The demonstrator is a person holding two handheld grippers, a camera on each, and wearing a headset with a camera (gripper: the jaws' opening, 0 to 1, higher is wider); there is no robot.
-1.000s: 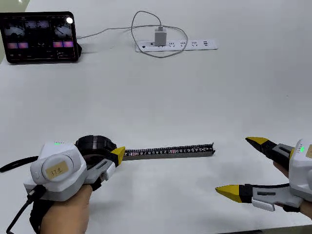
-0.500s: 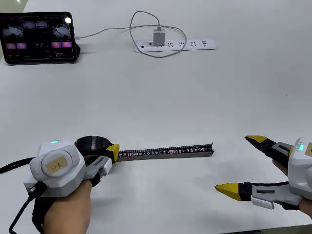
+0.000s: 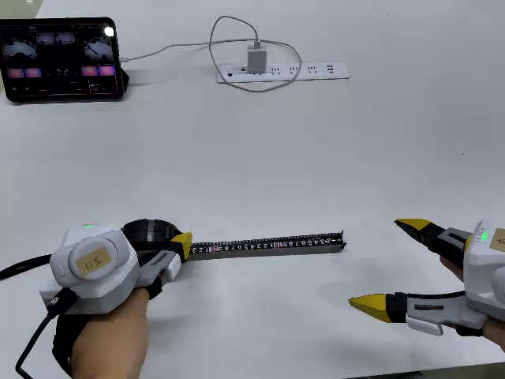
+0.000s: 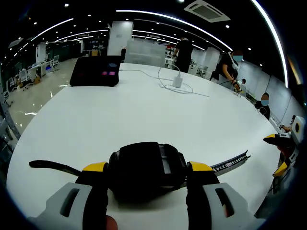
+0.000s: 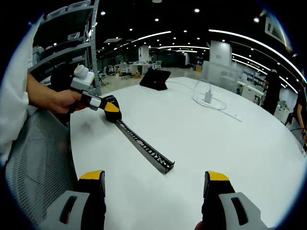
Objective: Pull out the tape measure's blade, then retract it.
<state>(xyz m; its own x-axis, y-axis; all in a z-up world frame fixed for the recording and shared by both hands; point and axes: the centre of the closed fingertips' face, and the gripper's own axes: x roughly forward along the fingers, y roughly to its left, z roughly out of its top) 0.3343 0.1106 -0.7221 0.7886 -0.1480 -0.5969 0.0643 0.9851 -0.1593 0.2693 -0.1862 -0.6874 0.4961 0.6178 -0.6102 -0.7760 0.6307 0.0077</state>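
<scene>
Left hand-held gripper (image 4: 147, 167) clamps tape measure (image 3: 150, 232) | blade (image 3: 268, 245) lies extended on white counter (image 3: 316, 158) | right hand-held gripper (image 3: 384, 263) spread wide, apart from blade's tip

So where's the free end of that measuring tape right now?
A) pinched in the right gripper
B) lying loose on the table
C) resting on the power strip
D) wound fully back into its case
B: the blade lies flat on the table, running out from the tape measure case clamped in the left gripper, and its tip stops short of the open right gripper.
</scene>
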